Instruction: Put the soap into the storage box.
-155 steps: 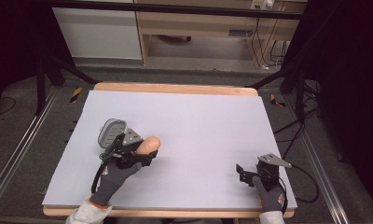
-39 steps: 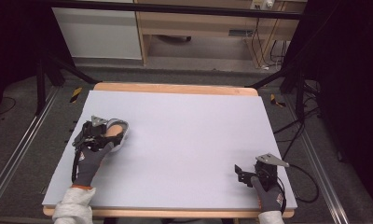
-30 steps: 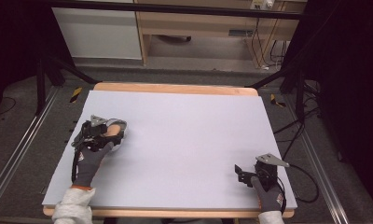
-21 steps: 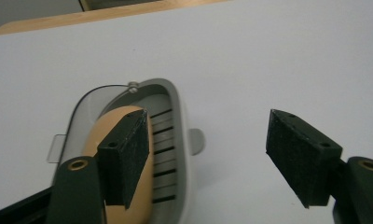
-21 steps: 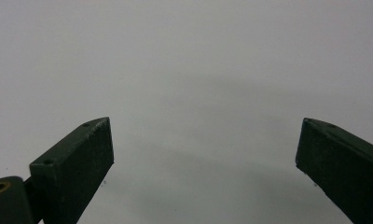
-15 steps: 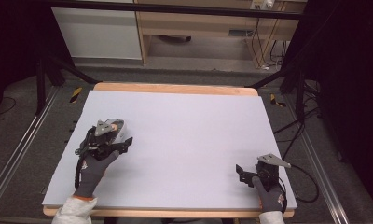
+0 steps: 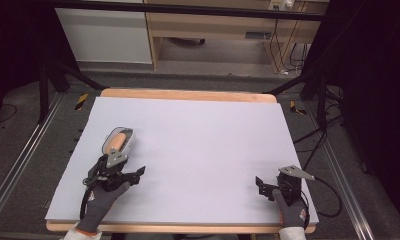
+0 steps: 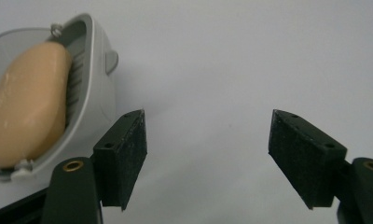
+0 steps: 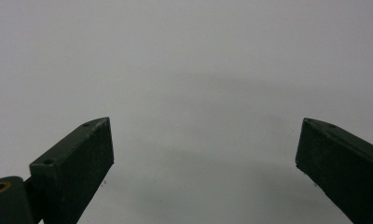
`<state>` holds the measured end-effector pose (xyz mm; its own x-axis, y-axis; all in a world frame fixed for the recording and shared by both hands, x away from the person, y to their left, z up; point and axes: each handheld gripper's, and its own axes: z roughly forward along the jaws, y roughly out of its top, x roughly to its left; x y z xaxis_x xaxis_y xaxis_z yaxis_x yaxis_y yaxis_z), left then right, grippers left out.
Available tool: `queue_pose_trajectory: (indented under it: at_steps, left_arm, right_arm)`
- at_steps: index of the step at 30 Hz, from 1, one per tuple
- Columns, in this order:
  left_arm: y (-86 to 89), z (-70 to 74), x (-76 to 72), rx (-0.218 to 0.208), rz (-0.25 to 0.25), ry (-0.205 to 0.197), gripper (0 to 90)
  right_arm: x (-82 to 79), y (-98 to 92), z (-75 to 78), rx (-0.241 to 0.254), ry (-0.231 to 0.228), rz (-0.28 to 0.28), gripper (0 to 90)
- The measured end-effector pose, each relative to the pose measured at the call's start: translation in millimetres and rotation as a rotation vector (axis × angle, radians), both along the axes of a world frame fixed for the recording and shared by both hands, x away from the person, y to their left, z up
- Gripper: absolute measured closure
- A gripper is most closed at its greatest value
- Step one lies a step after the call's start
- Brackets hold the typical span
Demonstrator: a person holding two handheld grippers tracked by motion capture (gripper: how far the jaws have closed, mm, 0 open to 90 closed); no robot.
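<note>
One unmarked soap [image 8: 28, 100] in grey dish [image 8: 93, 93]

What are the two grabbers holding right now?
Nothing. The left gripper is open beside the soap dish, not touching it, and the soap lies in the dish. The right gripper is open over bare table.
</note>
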<state>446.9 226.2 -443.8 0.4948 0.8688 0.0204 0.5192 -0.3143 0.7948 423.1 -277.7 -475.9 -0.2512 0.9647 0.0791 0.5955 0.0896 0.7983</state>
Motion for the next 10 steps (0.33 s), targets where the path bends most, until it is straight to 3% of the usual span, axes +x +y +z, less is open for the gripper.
queue_pose_trajectory:
  at_steps: [3, 10]
  left_arm:
    - [5.3, -10.9, -10.0, 0.022, -0.009, 0.029, 26.2]
    - [15.1, -18.0, -20.4, 0.035, -0.007, 0.040, 25.0]
  right_arm:
    - [0.1, -1.2, -0.2, -0.003, -0.002, -0.005, 4.4]
    - [0.3, -1.4, -0.5, -0.001, 0.003, -0.004, 4.4]
